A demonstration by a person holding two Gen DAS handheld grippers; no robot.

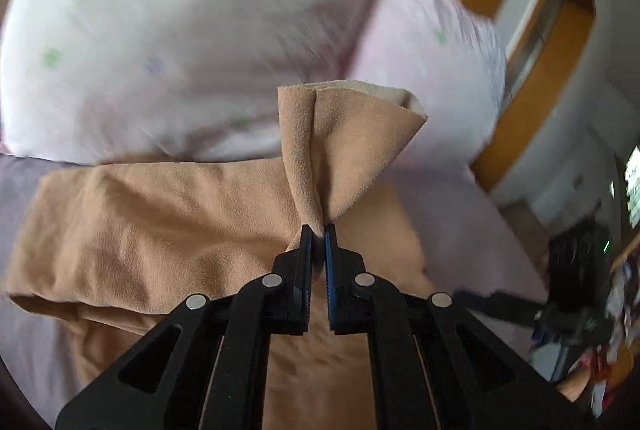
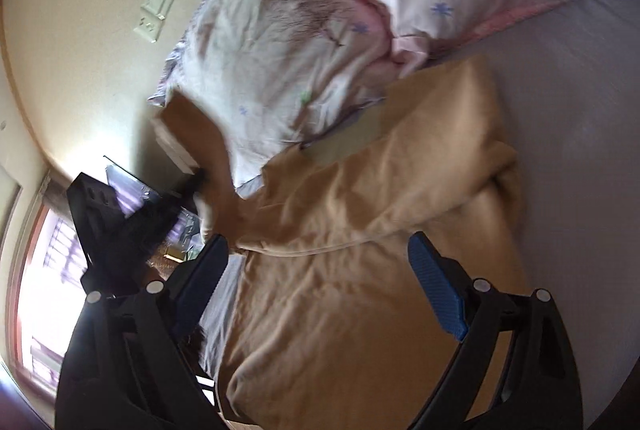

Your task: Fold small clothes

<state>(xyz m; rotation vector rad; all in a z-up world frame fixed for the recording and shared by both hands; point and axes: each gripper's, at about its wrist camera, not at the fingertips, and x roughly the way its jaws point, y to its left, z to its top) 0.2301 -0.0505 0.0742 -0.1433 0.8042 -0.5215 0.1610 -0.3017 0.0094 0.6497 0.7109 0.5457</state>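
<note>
Left hand-held gripper pinching tan garment; right hand-held gripper spread wide.

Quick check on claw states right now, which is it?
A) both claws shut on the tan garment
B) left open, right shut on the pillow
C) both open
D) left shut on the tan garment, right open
D: in the left wrist view the left claw pinches a raised fold of the tan garment, while in the right wrist view the right claw stands wide apart over the cloth, gripping nothing.
</note>
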